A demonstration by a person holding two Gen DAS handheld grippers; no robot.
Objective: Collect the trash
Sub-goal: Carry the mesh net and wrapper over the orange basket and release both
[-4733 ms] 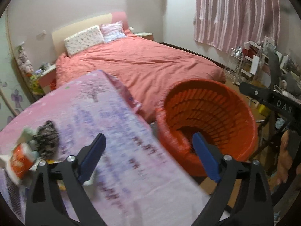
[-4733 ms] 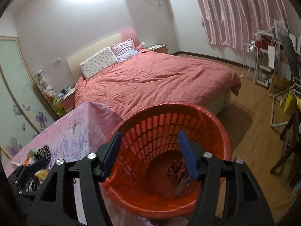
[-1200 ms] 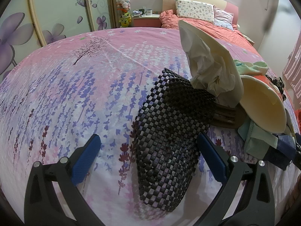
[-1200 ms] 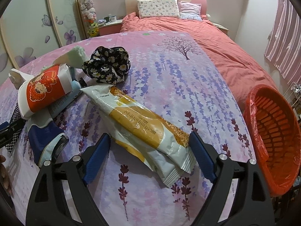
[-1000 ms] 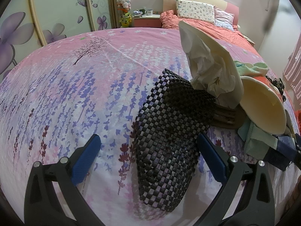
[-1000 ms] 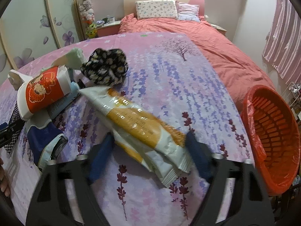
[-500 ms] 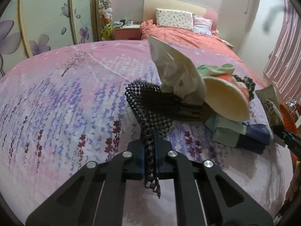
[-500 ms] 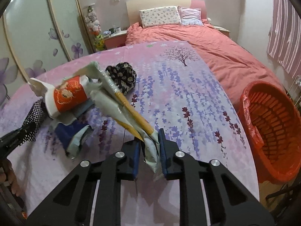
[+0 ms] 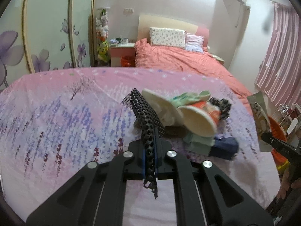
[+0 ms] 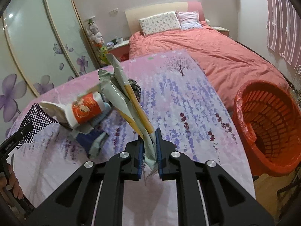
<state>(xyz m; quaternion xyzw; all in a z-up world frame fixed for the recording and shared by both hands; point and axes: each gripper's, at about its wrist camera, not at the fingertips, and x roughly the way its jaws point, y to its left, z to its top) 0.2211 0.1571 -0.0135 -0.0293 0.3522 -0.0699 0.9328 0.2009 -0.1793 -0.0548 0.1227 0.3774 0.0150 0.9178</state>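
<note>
Landmark: the paper cup, lying on its side on the floral tablecloth.

Left gripper: jaws clamped on one black-and-white checkered mesh mat, lifted just left of the cup.

Right gripper: jaws closing on one yellow-and-white snack wrapper, pads pressing it, wrapper raised just right of the cup.

Only the right wrist view shows the whole orange laundry basket, one, well right of the cup, off the table edge. Only the left wrist view shows the cup's open mouth. One dark floral scrunchie lies just behind the cup; folded blue and green wrappers lie under it.
</note>
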